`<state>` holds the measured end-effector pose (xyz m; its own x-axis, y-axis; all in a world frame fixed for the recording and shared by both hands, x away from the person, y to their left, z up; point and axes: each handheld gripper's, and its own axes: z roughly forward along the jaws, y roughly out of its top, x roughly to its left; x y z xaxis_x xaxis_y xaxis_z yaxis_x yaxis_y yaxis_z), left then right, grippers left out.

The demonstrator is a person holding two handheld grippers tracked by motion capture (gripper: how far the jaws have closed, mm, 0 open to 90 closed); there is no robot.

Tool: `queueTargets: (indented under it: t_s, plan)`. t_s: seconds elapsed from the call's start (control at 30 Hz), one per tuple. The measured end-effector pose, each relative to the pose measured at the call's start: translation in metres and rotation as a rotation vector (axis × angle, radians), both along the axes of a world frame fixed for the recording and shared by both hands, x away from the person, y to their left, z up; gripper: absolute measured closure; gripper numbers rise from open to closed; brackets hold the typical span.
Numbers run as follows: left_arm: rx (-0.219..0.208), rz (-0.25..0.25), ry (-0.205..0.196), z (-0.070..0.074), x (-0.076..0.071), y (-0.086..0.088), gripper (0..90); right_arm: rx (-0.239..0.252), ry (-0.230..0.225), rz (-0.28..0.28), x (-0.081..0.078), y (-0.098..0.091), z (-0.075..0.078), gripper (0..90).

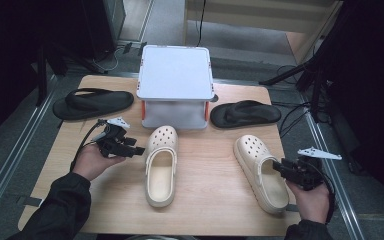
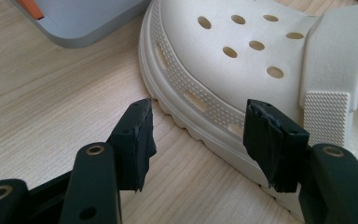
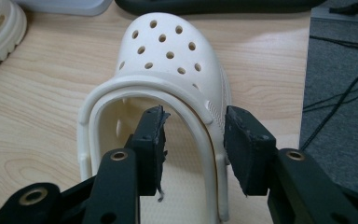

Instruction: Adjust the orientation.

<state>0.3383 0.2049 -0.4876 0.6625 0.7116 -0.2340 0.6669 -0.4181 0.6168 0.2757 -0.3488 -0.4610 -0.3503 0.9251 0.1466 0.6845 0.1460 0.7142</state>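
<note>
The right gripper (image 3: 193,140) stands spread, straddling the right clog's (image 1: 261,172) side wall without pinching it. The left gripper (image 2: 198,140) gapes unclenched beside the left clog (image 1: 161,165), grasping nothing. Both clogs lie on the wooden tabletop (image 1: 210,170), before a grey box (image 1: 175,85) flanked by black sandals (image 1: 92,103).

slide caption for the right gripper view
Right gripper straddles the side wall of a cream clog, jaws open.

A wooden table (image 1: 205,165) is carrying two cream clogs, one (image 1: 161,165) just beside the left gripper (image 1: 130,149), one (image 1: 261,172) at the right gripper (image 1: 282,169). Farther off, a grey box (image 1: 175,87) is sitting between two black flip-flops (image 1: 92,103) (image 1: 245,113).
</note>
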Motion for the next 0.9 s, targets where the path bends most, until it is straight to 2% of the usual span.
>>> queueTargets:
  t_s: [0.23, 0.27, 0.37, 0.53, 0.63, 0.77, 0.9]
  plan:
    - [-0.001, 0.006, 0.003, -0.002, -0.002, 0.002, 43.3, -0.005, 0.015, -0.012, 0.002, -0.006, -0.004, 58.0]
    - [-0.009, 0.011, 0.006, -0.002, -0.002, 0.003, 43.3, -0.005, 0.036, -0.002, 0.007, -0.006, -0.010, 58.1]
    - [-0.009, 0.012, 0.006, -0.002, -0.003, 0.003, 43.3, -0.016, 0.068, 0.007, 0.014, -0.005, -0.016, 58.3]
    - [-0.005, 0.017, 0.004, -0.003, -0.005, 0.005, 43.4, -0.019, 0.090, 0.021, 0.022, 0.000, -0.024, 62.9]
    - [-0.009, 0.020, 0.002, -0.002, -0.005, 0.007, 43.4, -0.030, 0.093, 0.022, 0.025, 0.001, -0.027, 64.7]
    - [-0.007, 0.022, 0.008, -0.003, -0.005, 0.006, 43.4, -0.008, 0.090, 0.020, 0.025, -0.002, -0.028, 67.0]
    - [-0.008, 0.021, 0.008, -0.003, -0.005, 0.007, 43.4, -0.040, 0.081, 0.022, 0.024, 0.000, -0.026, 69.4]
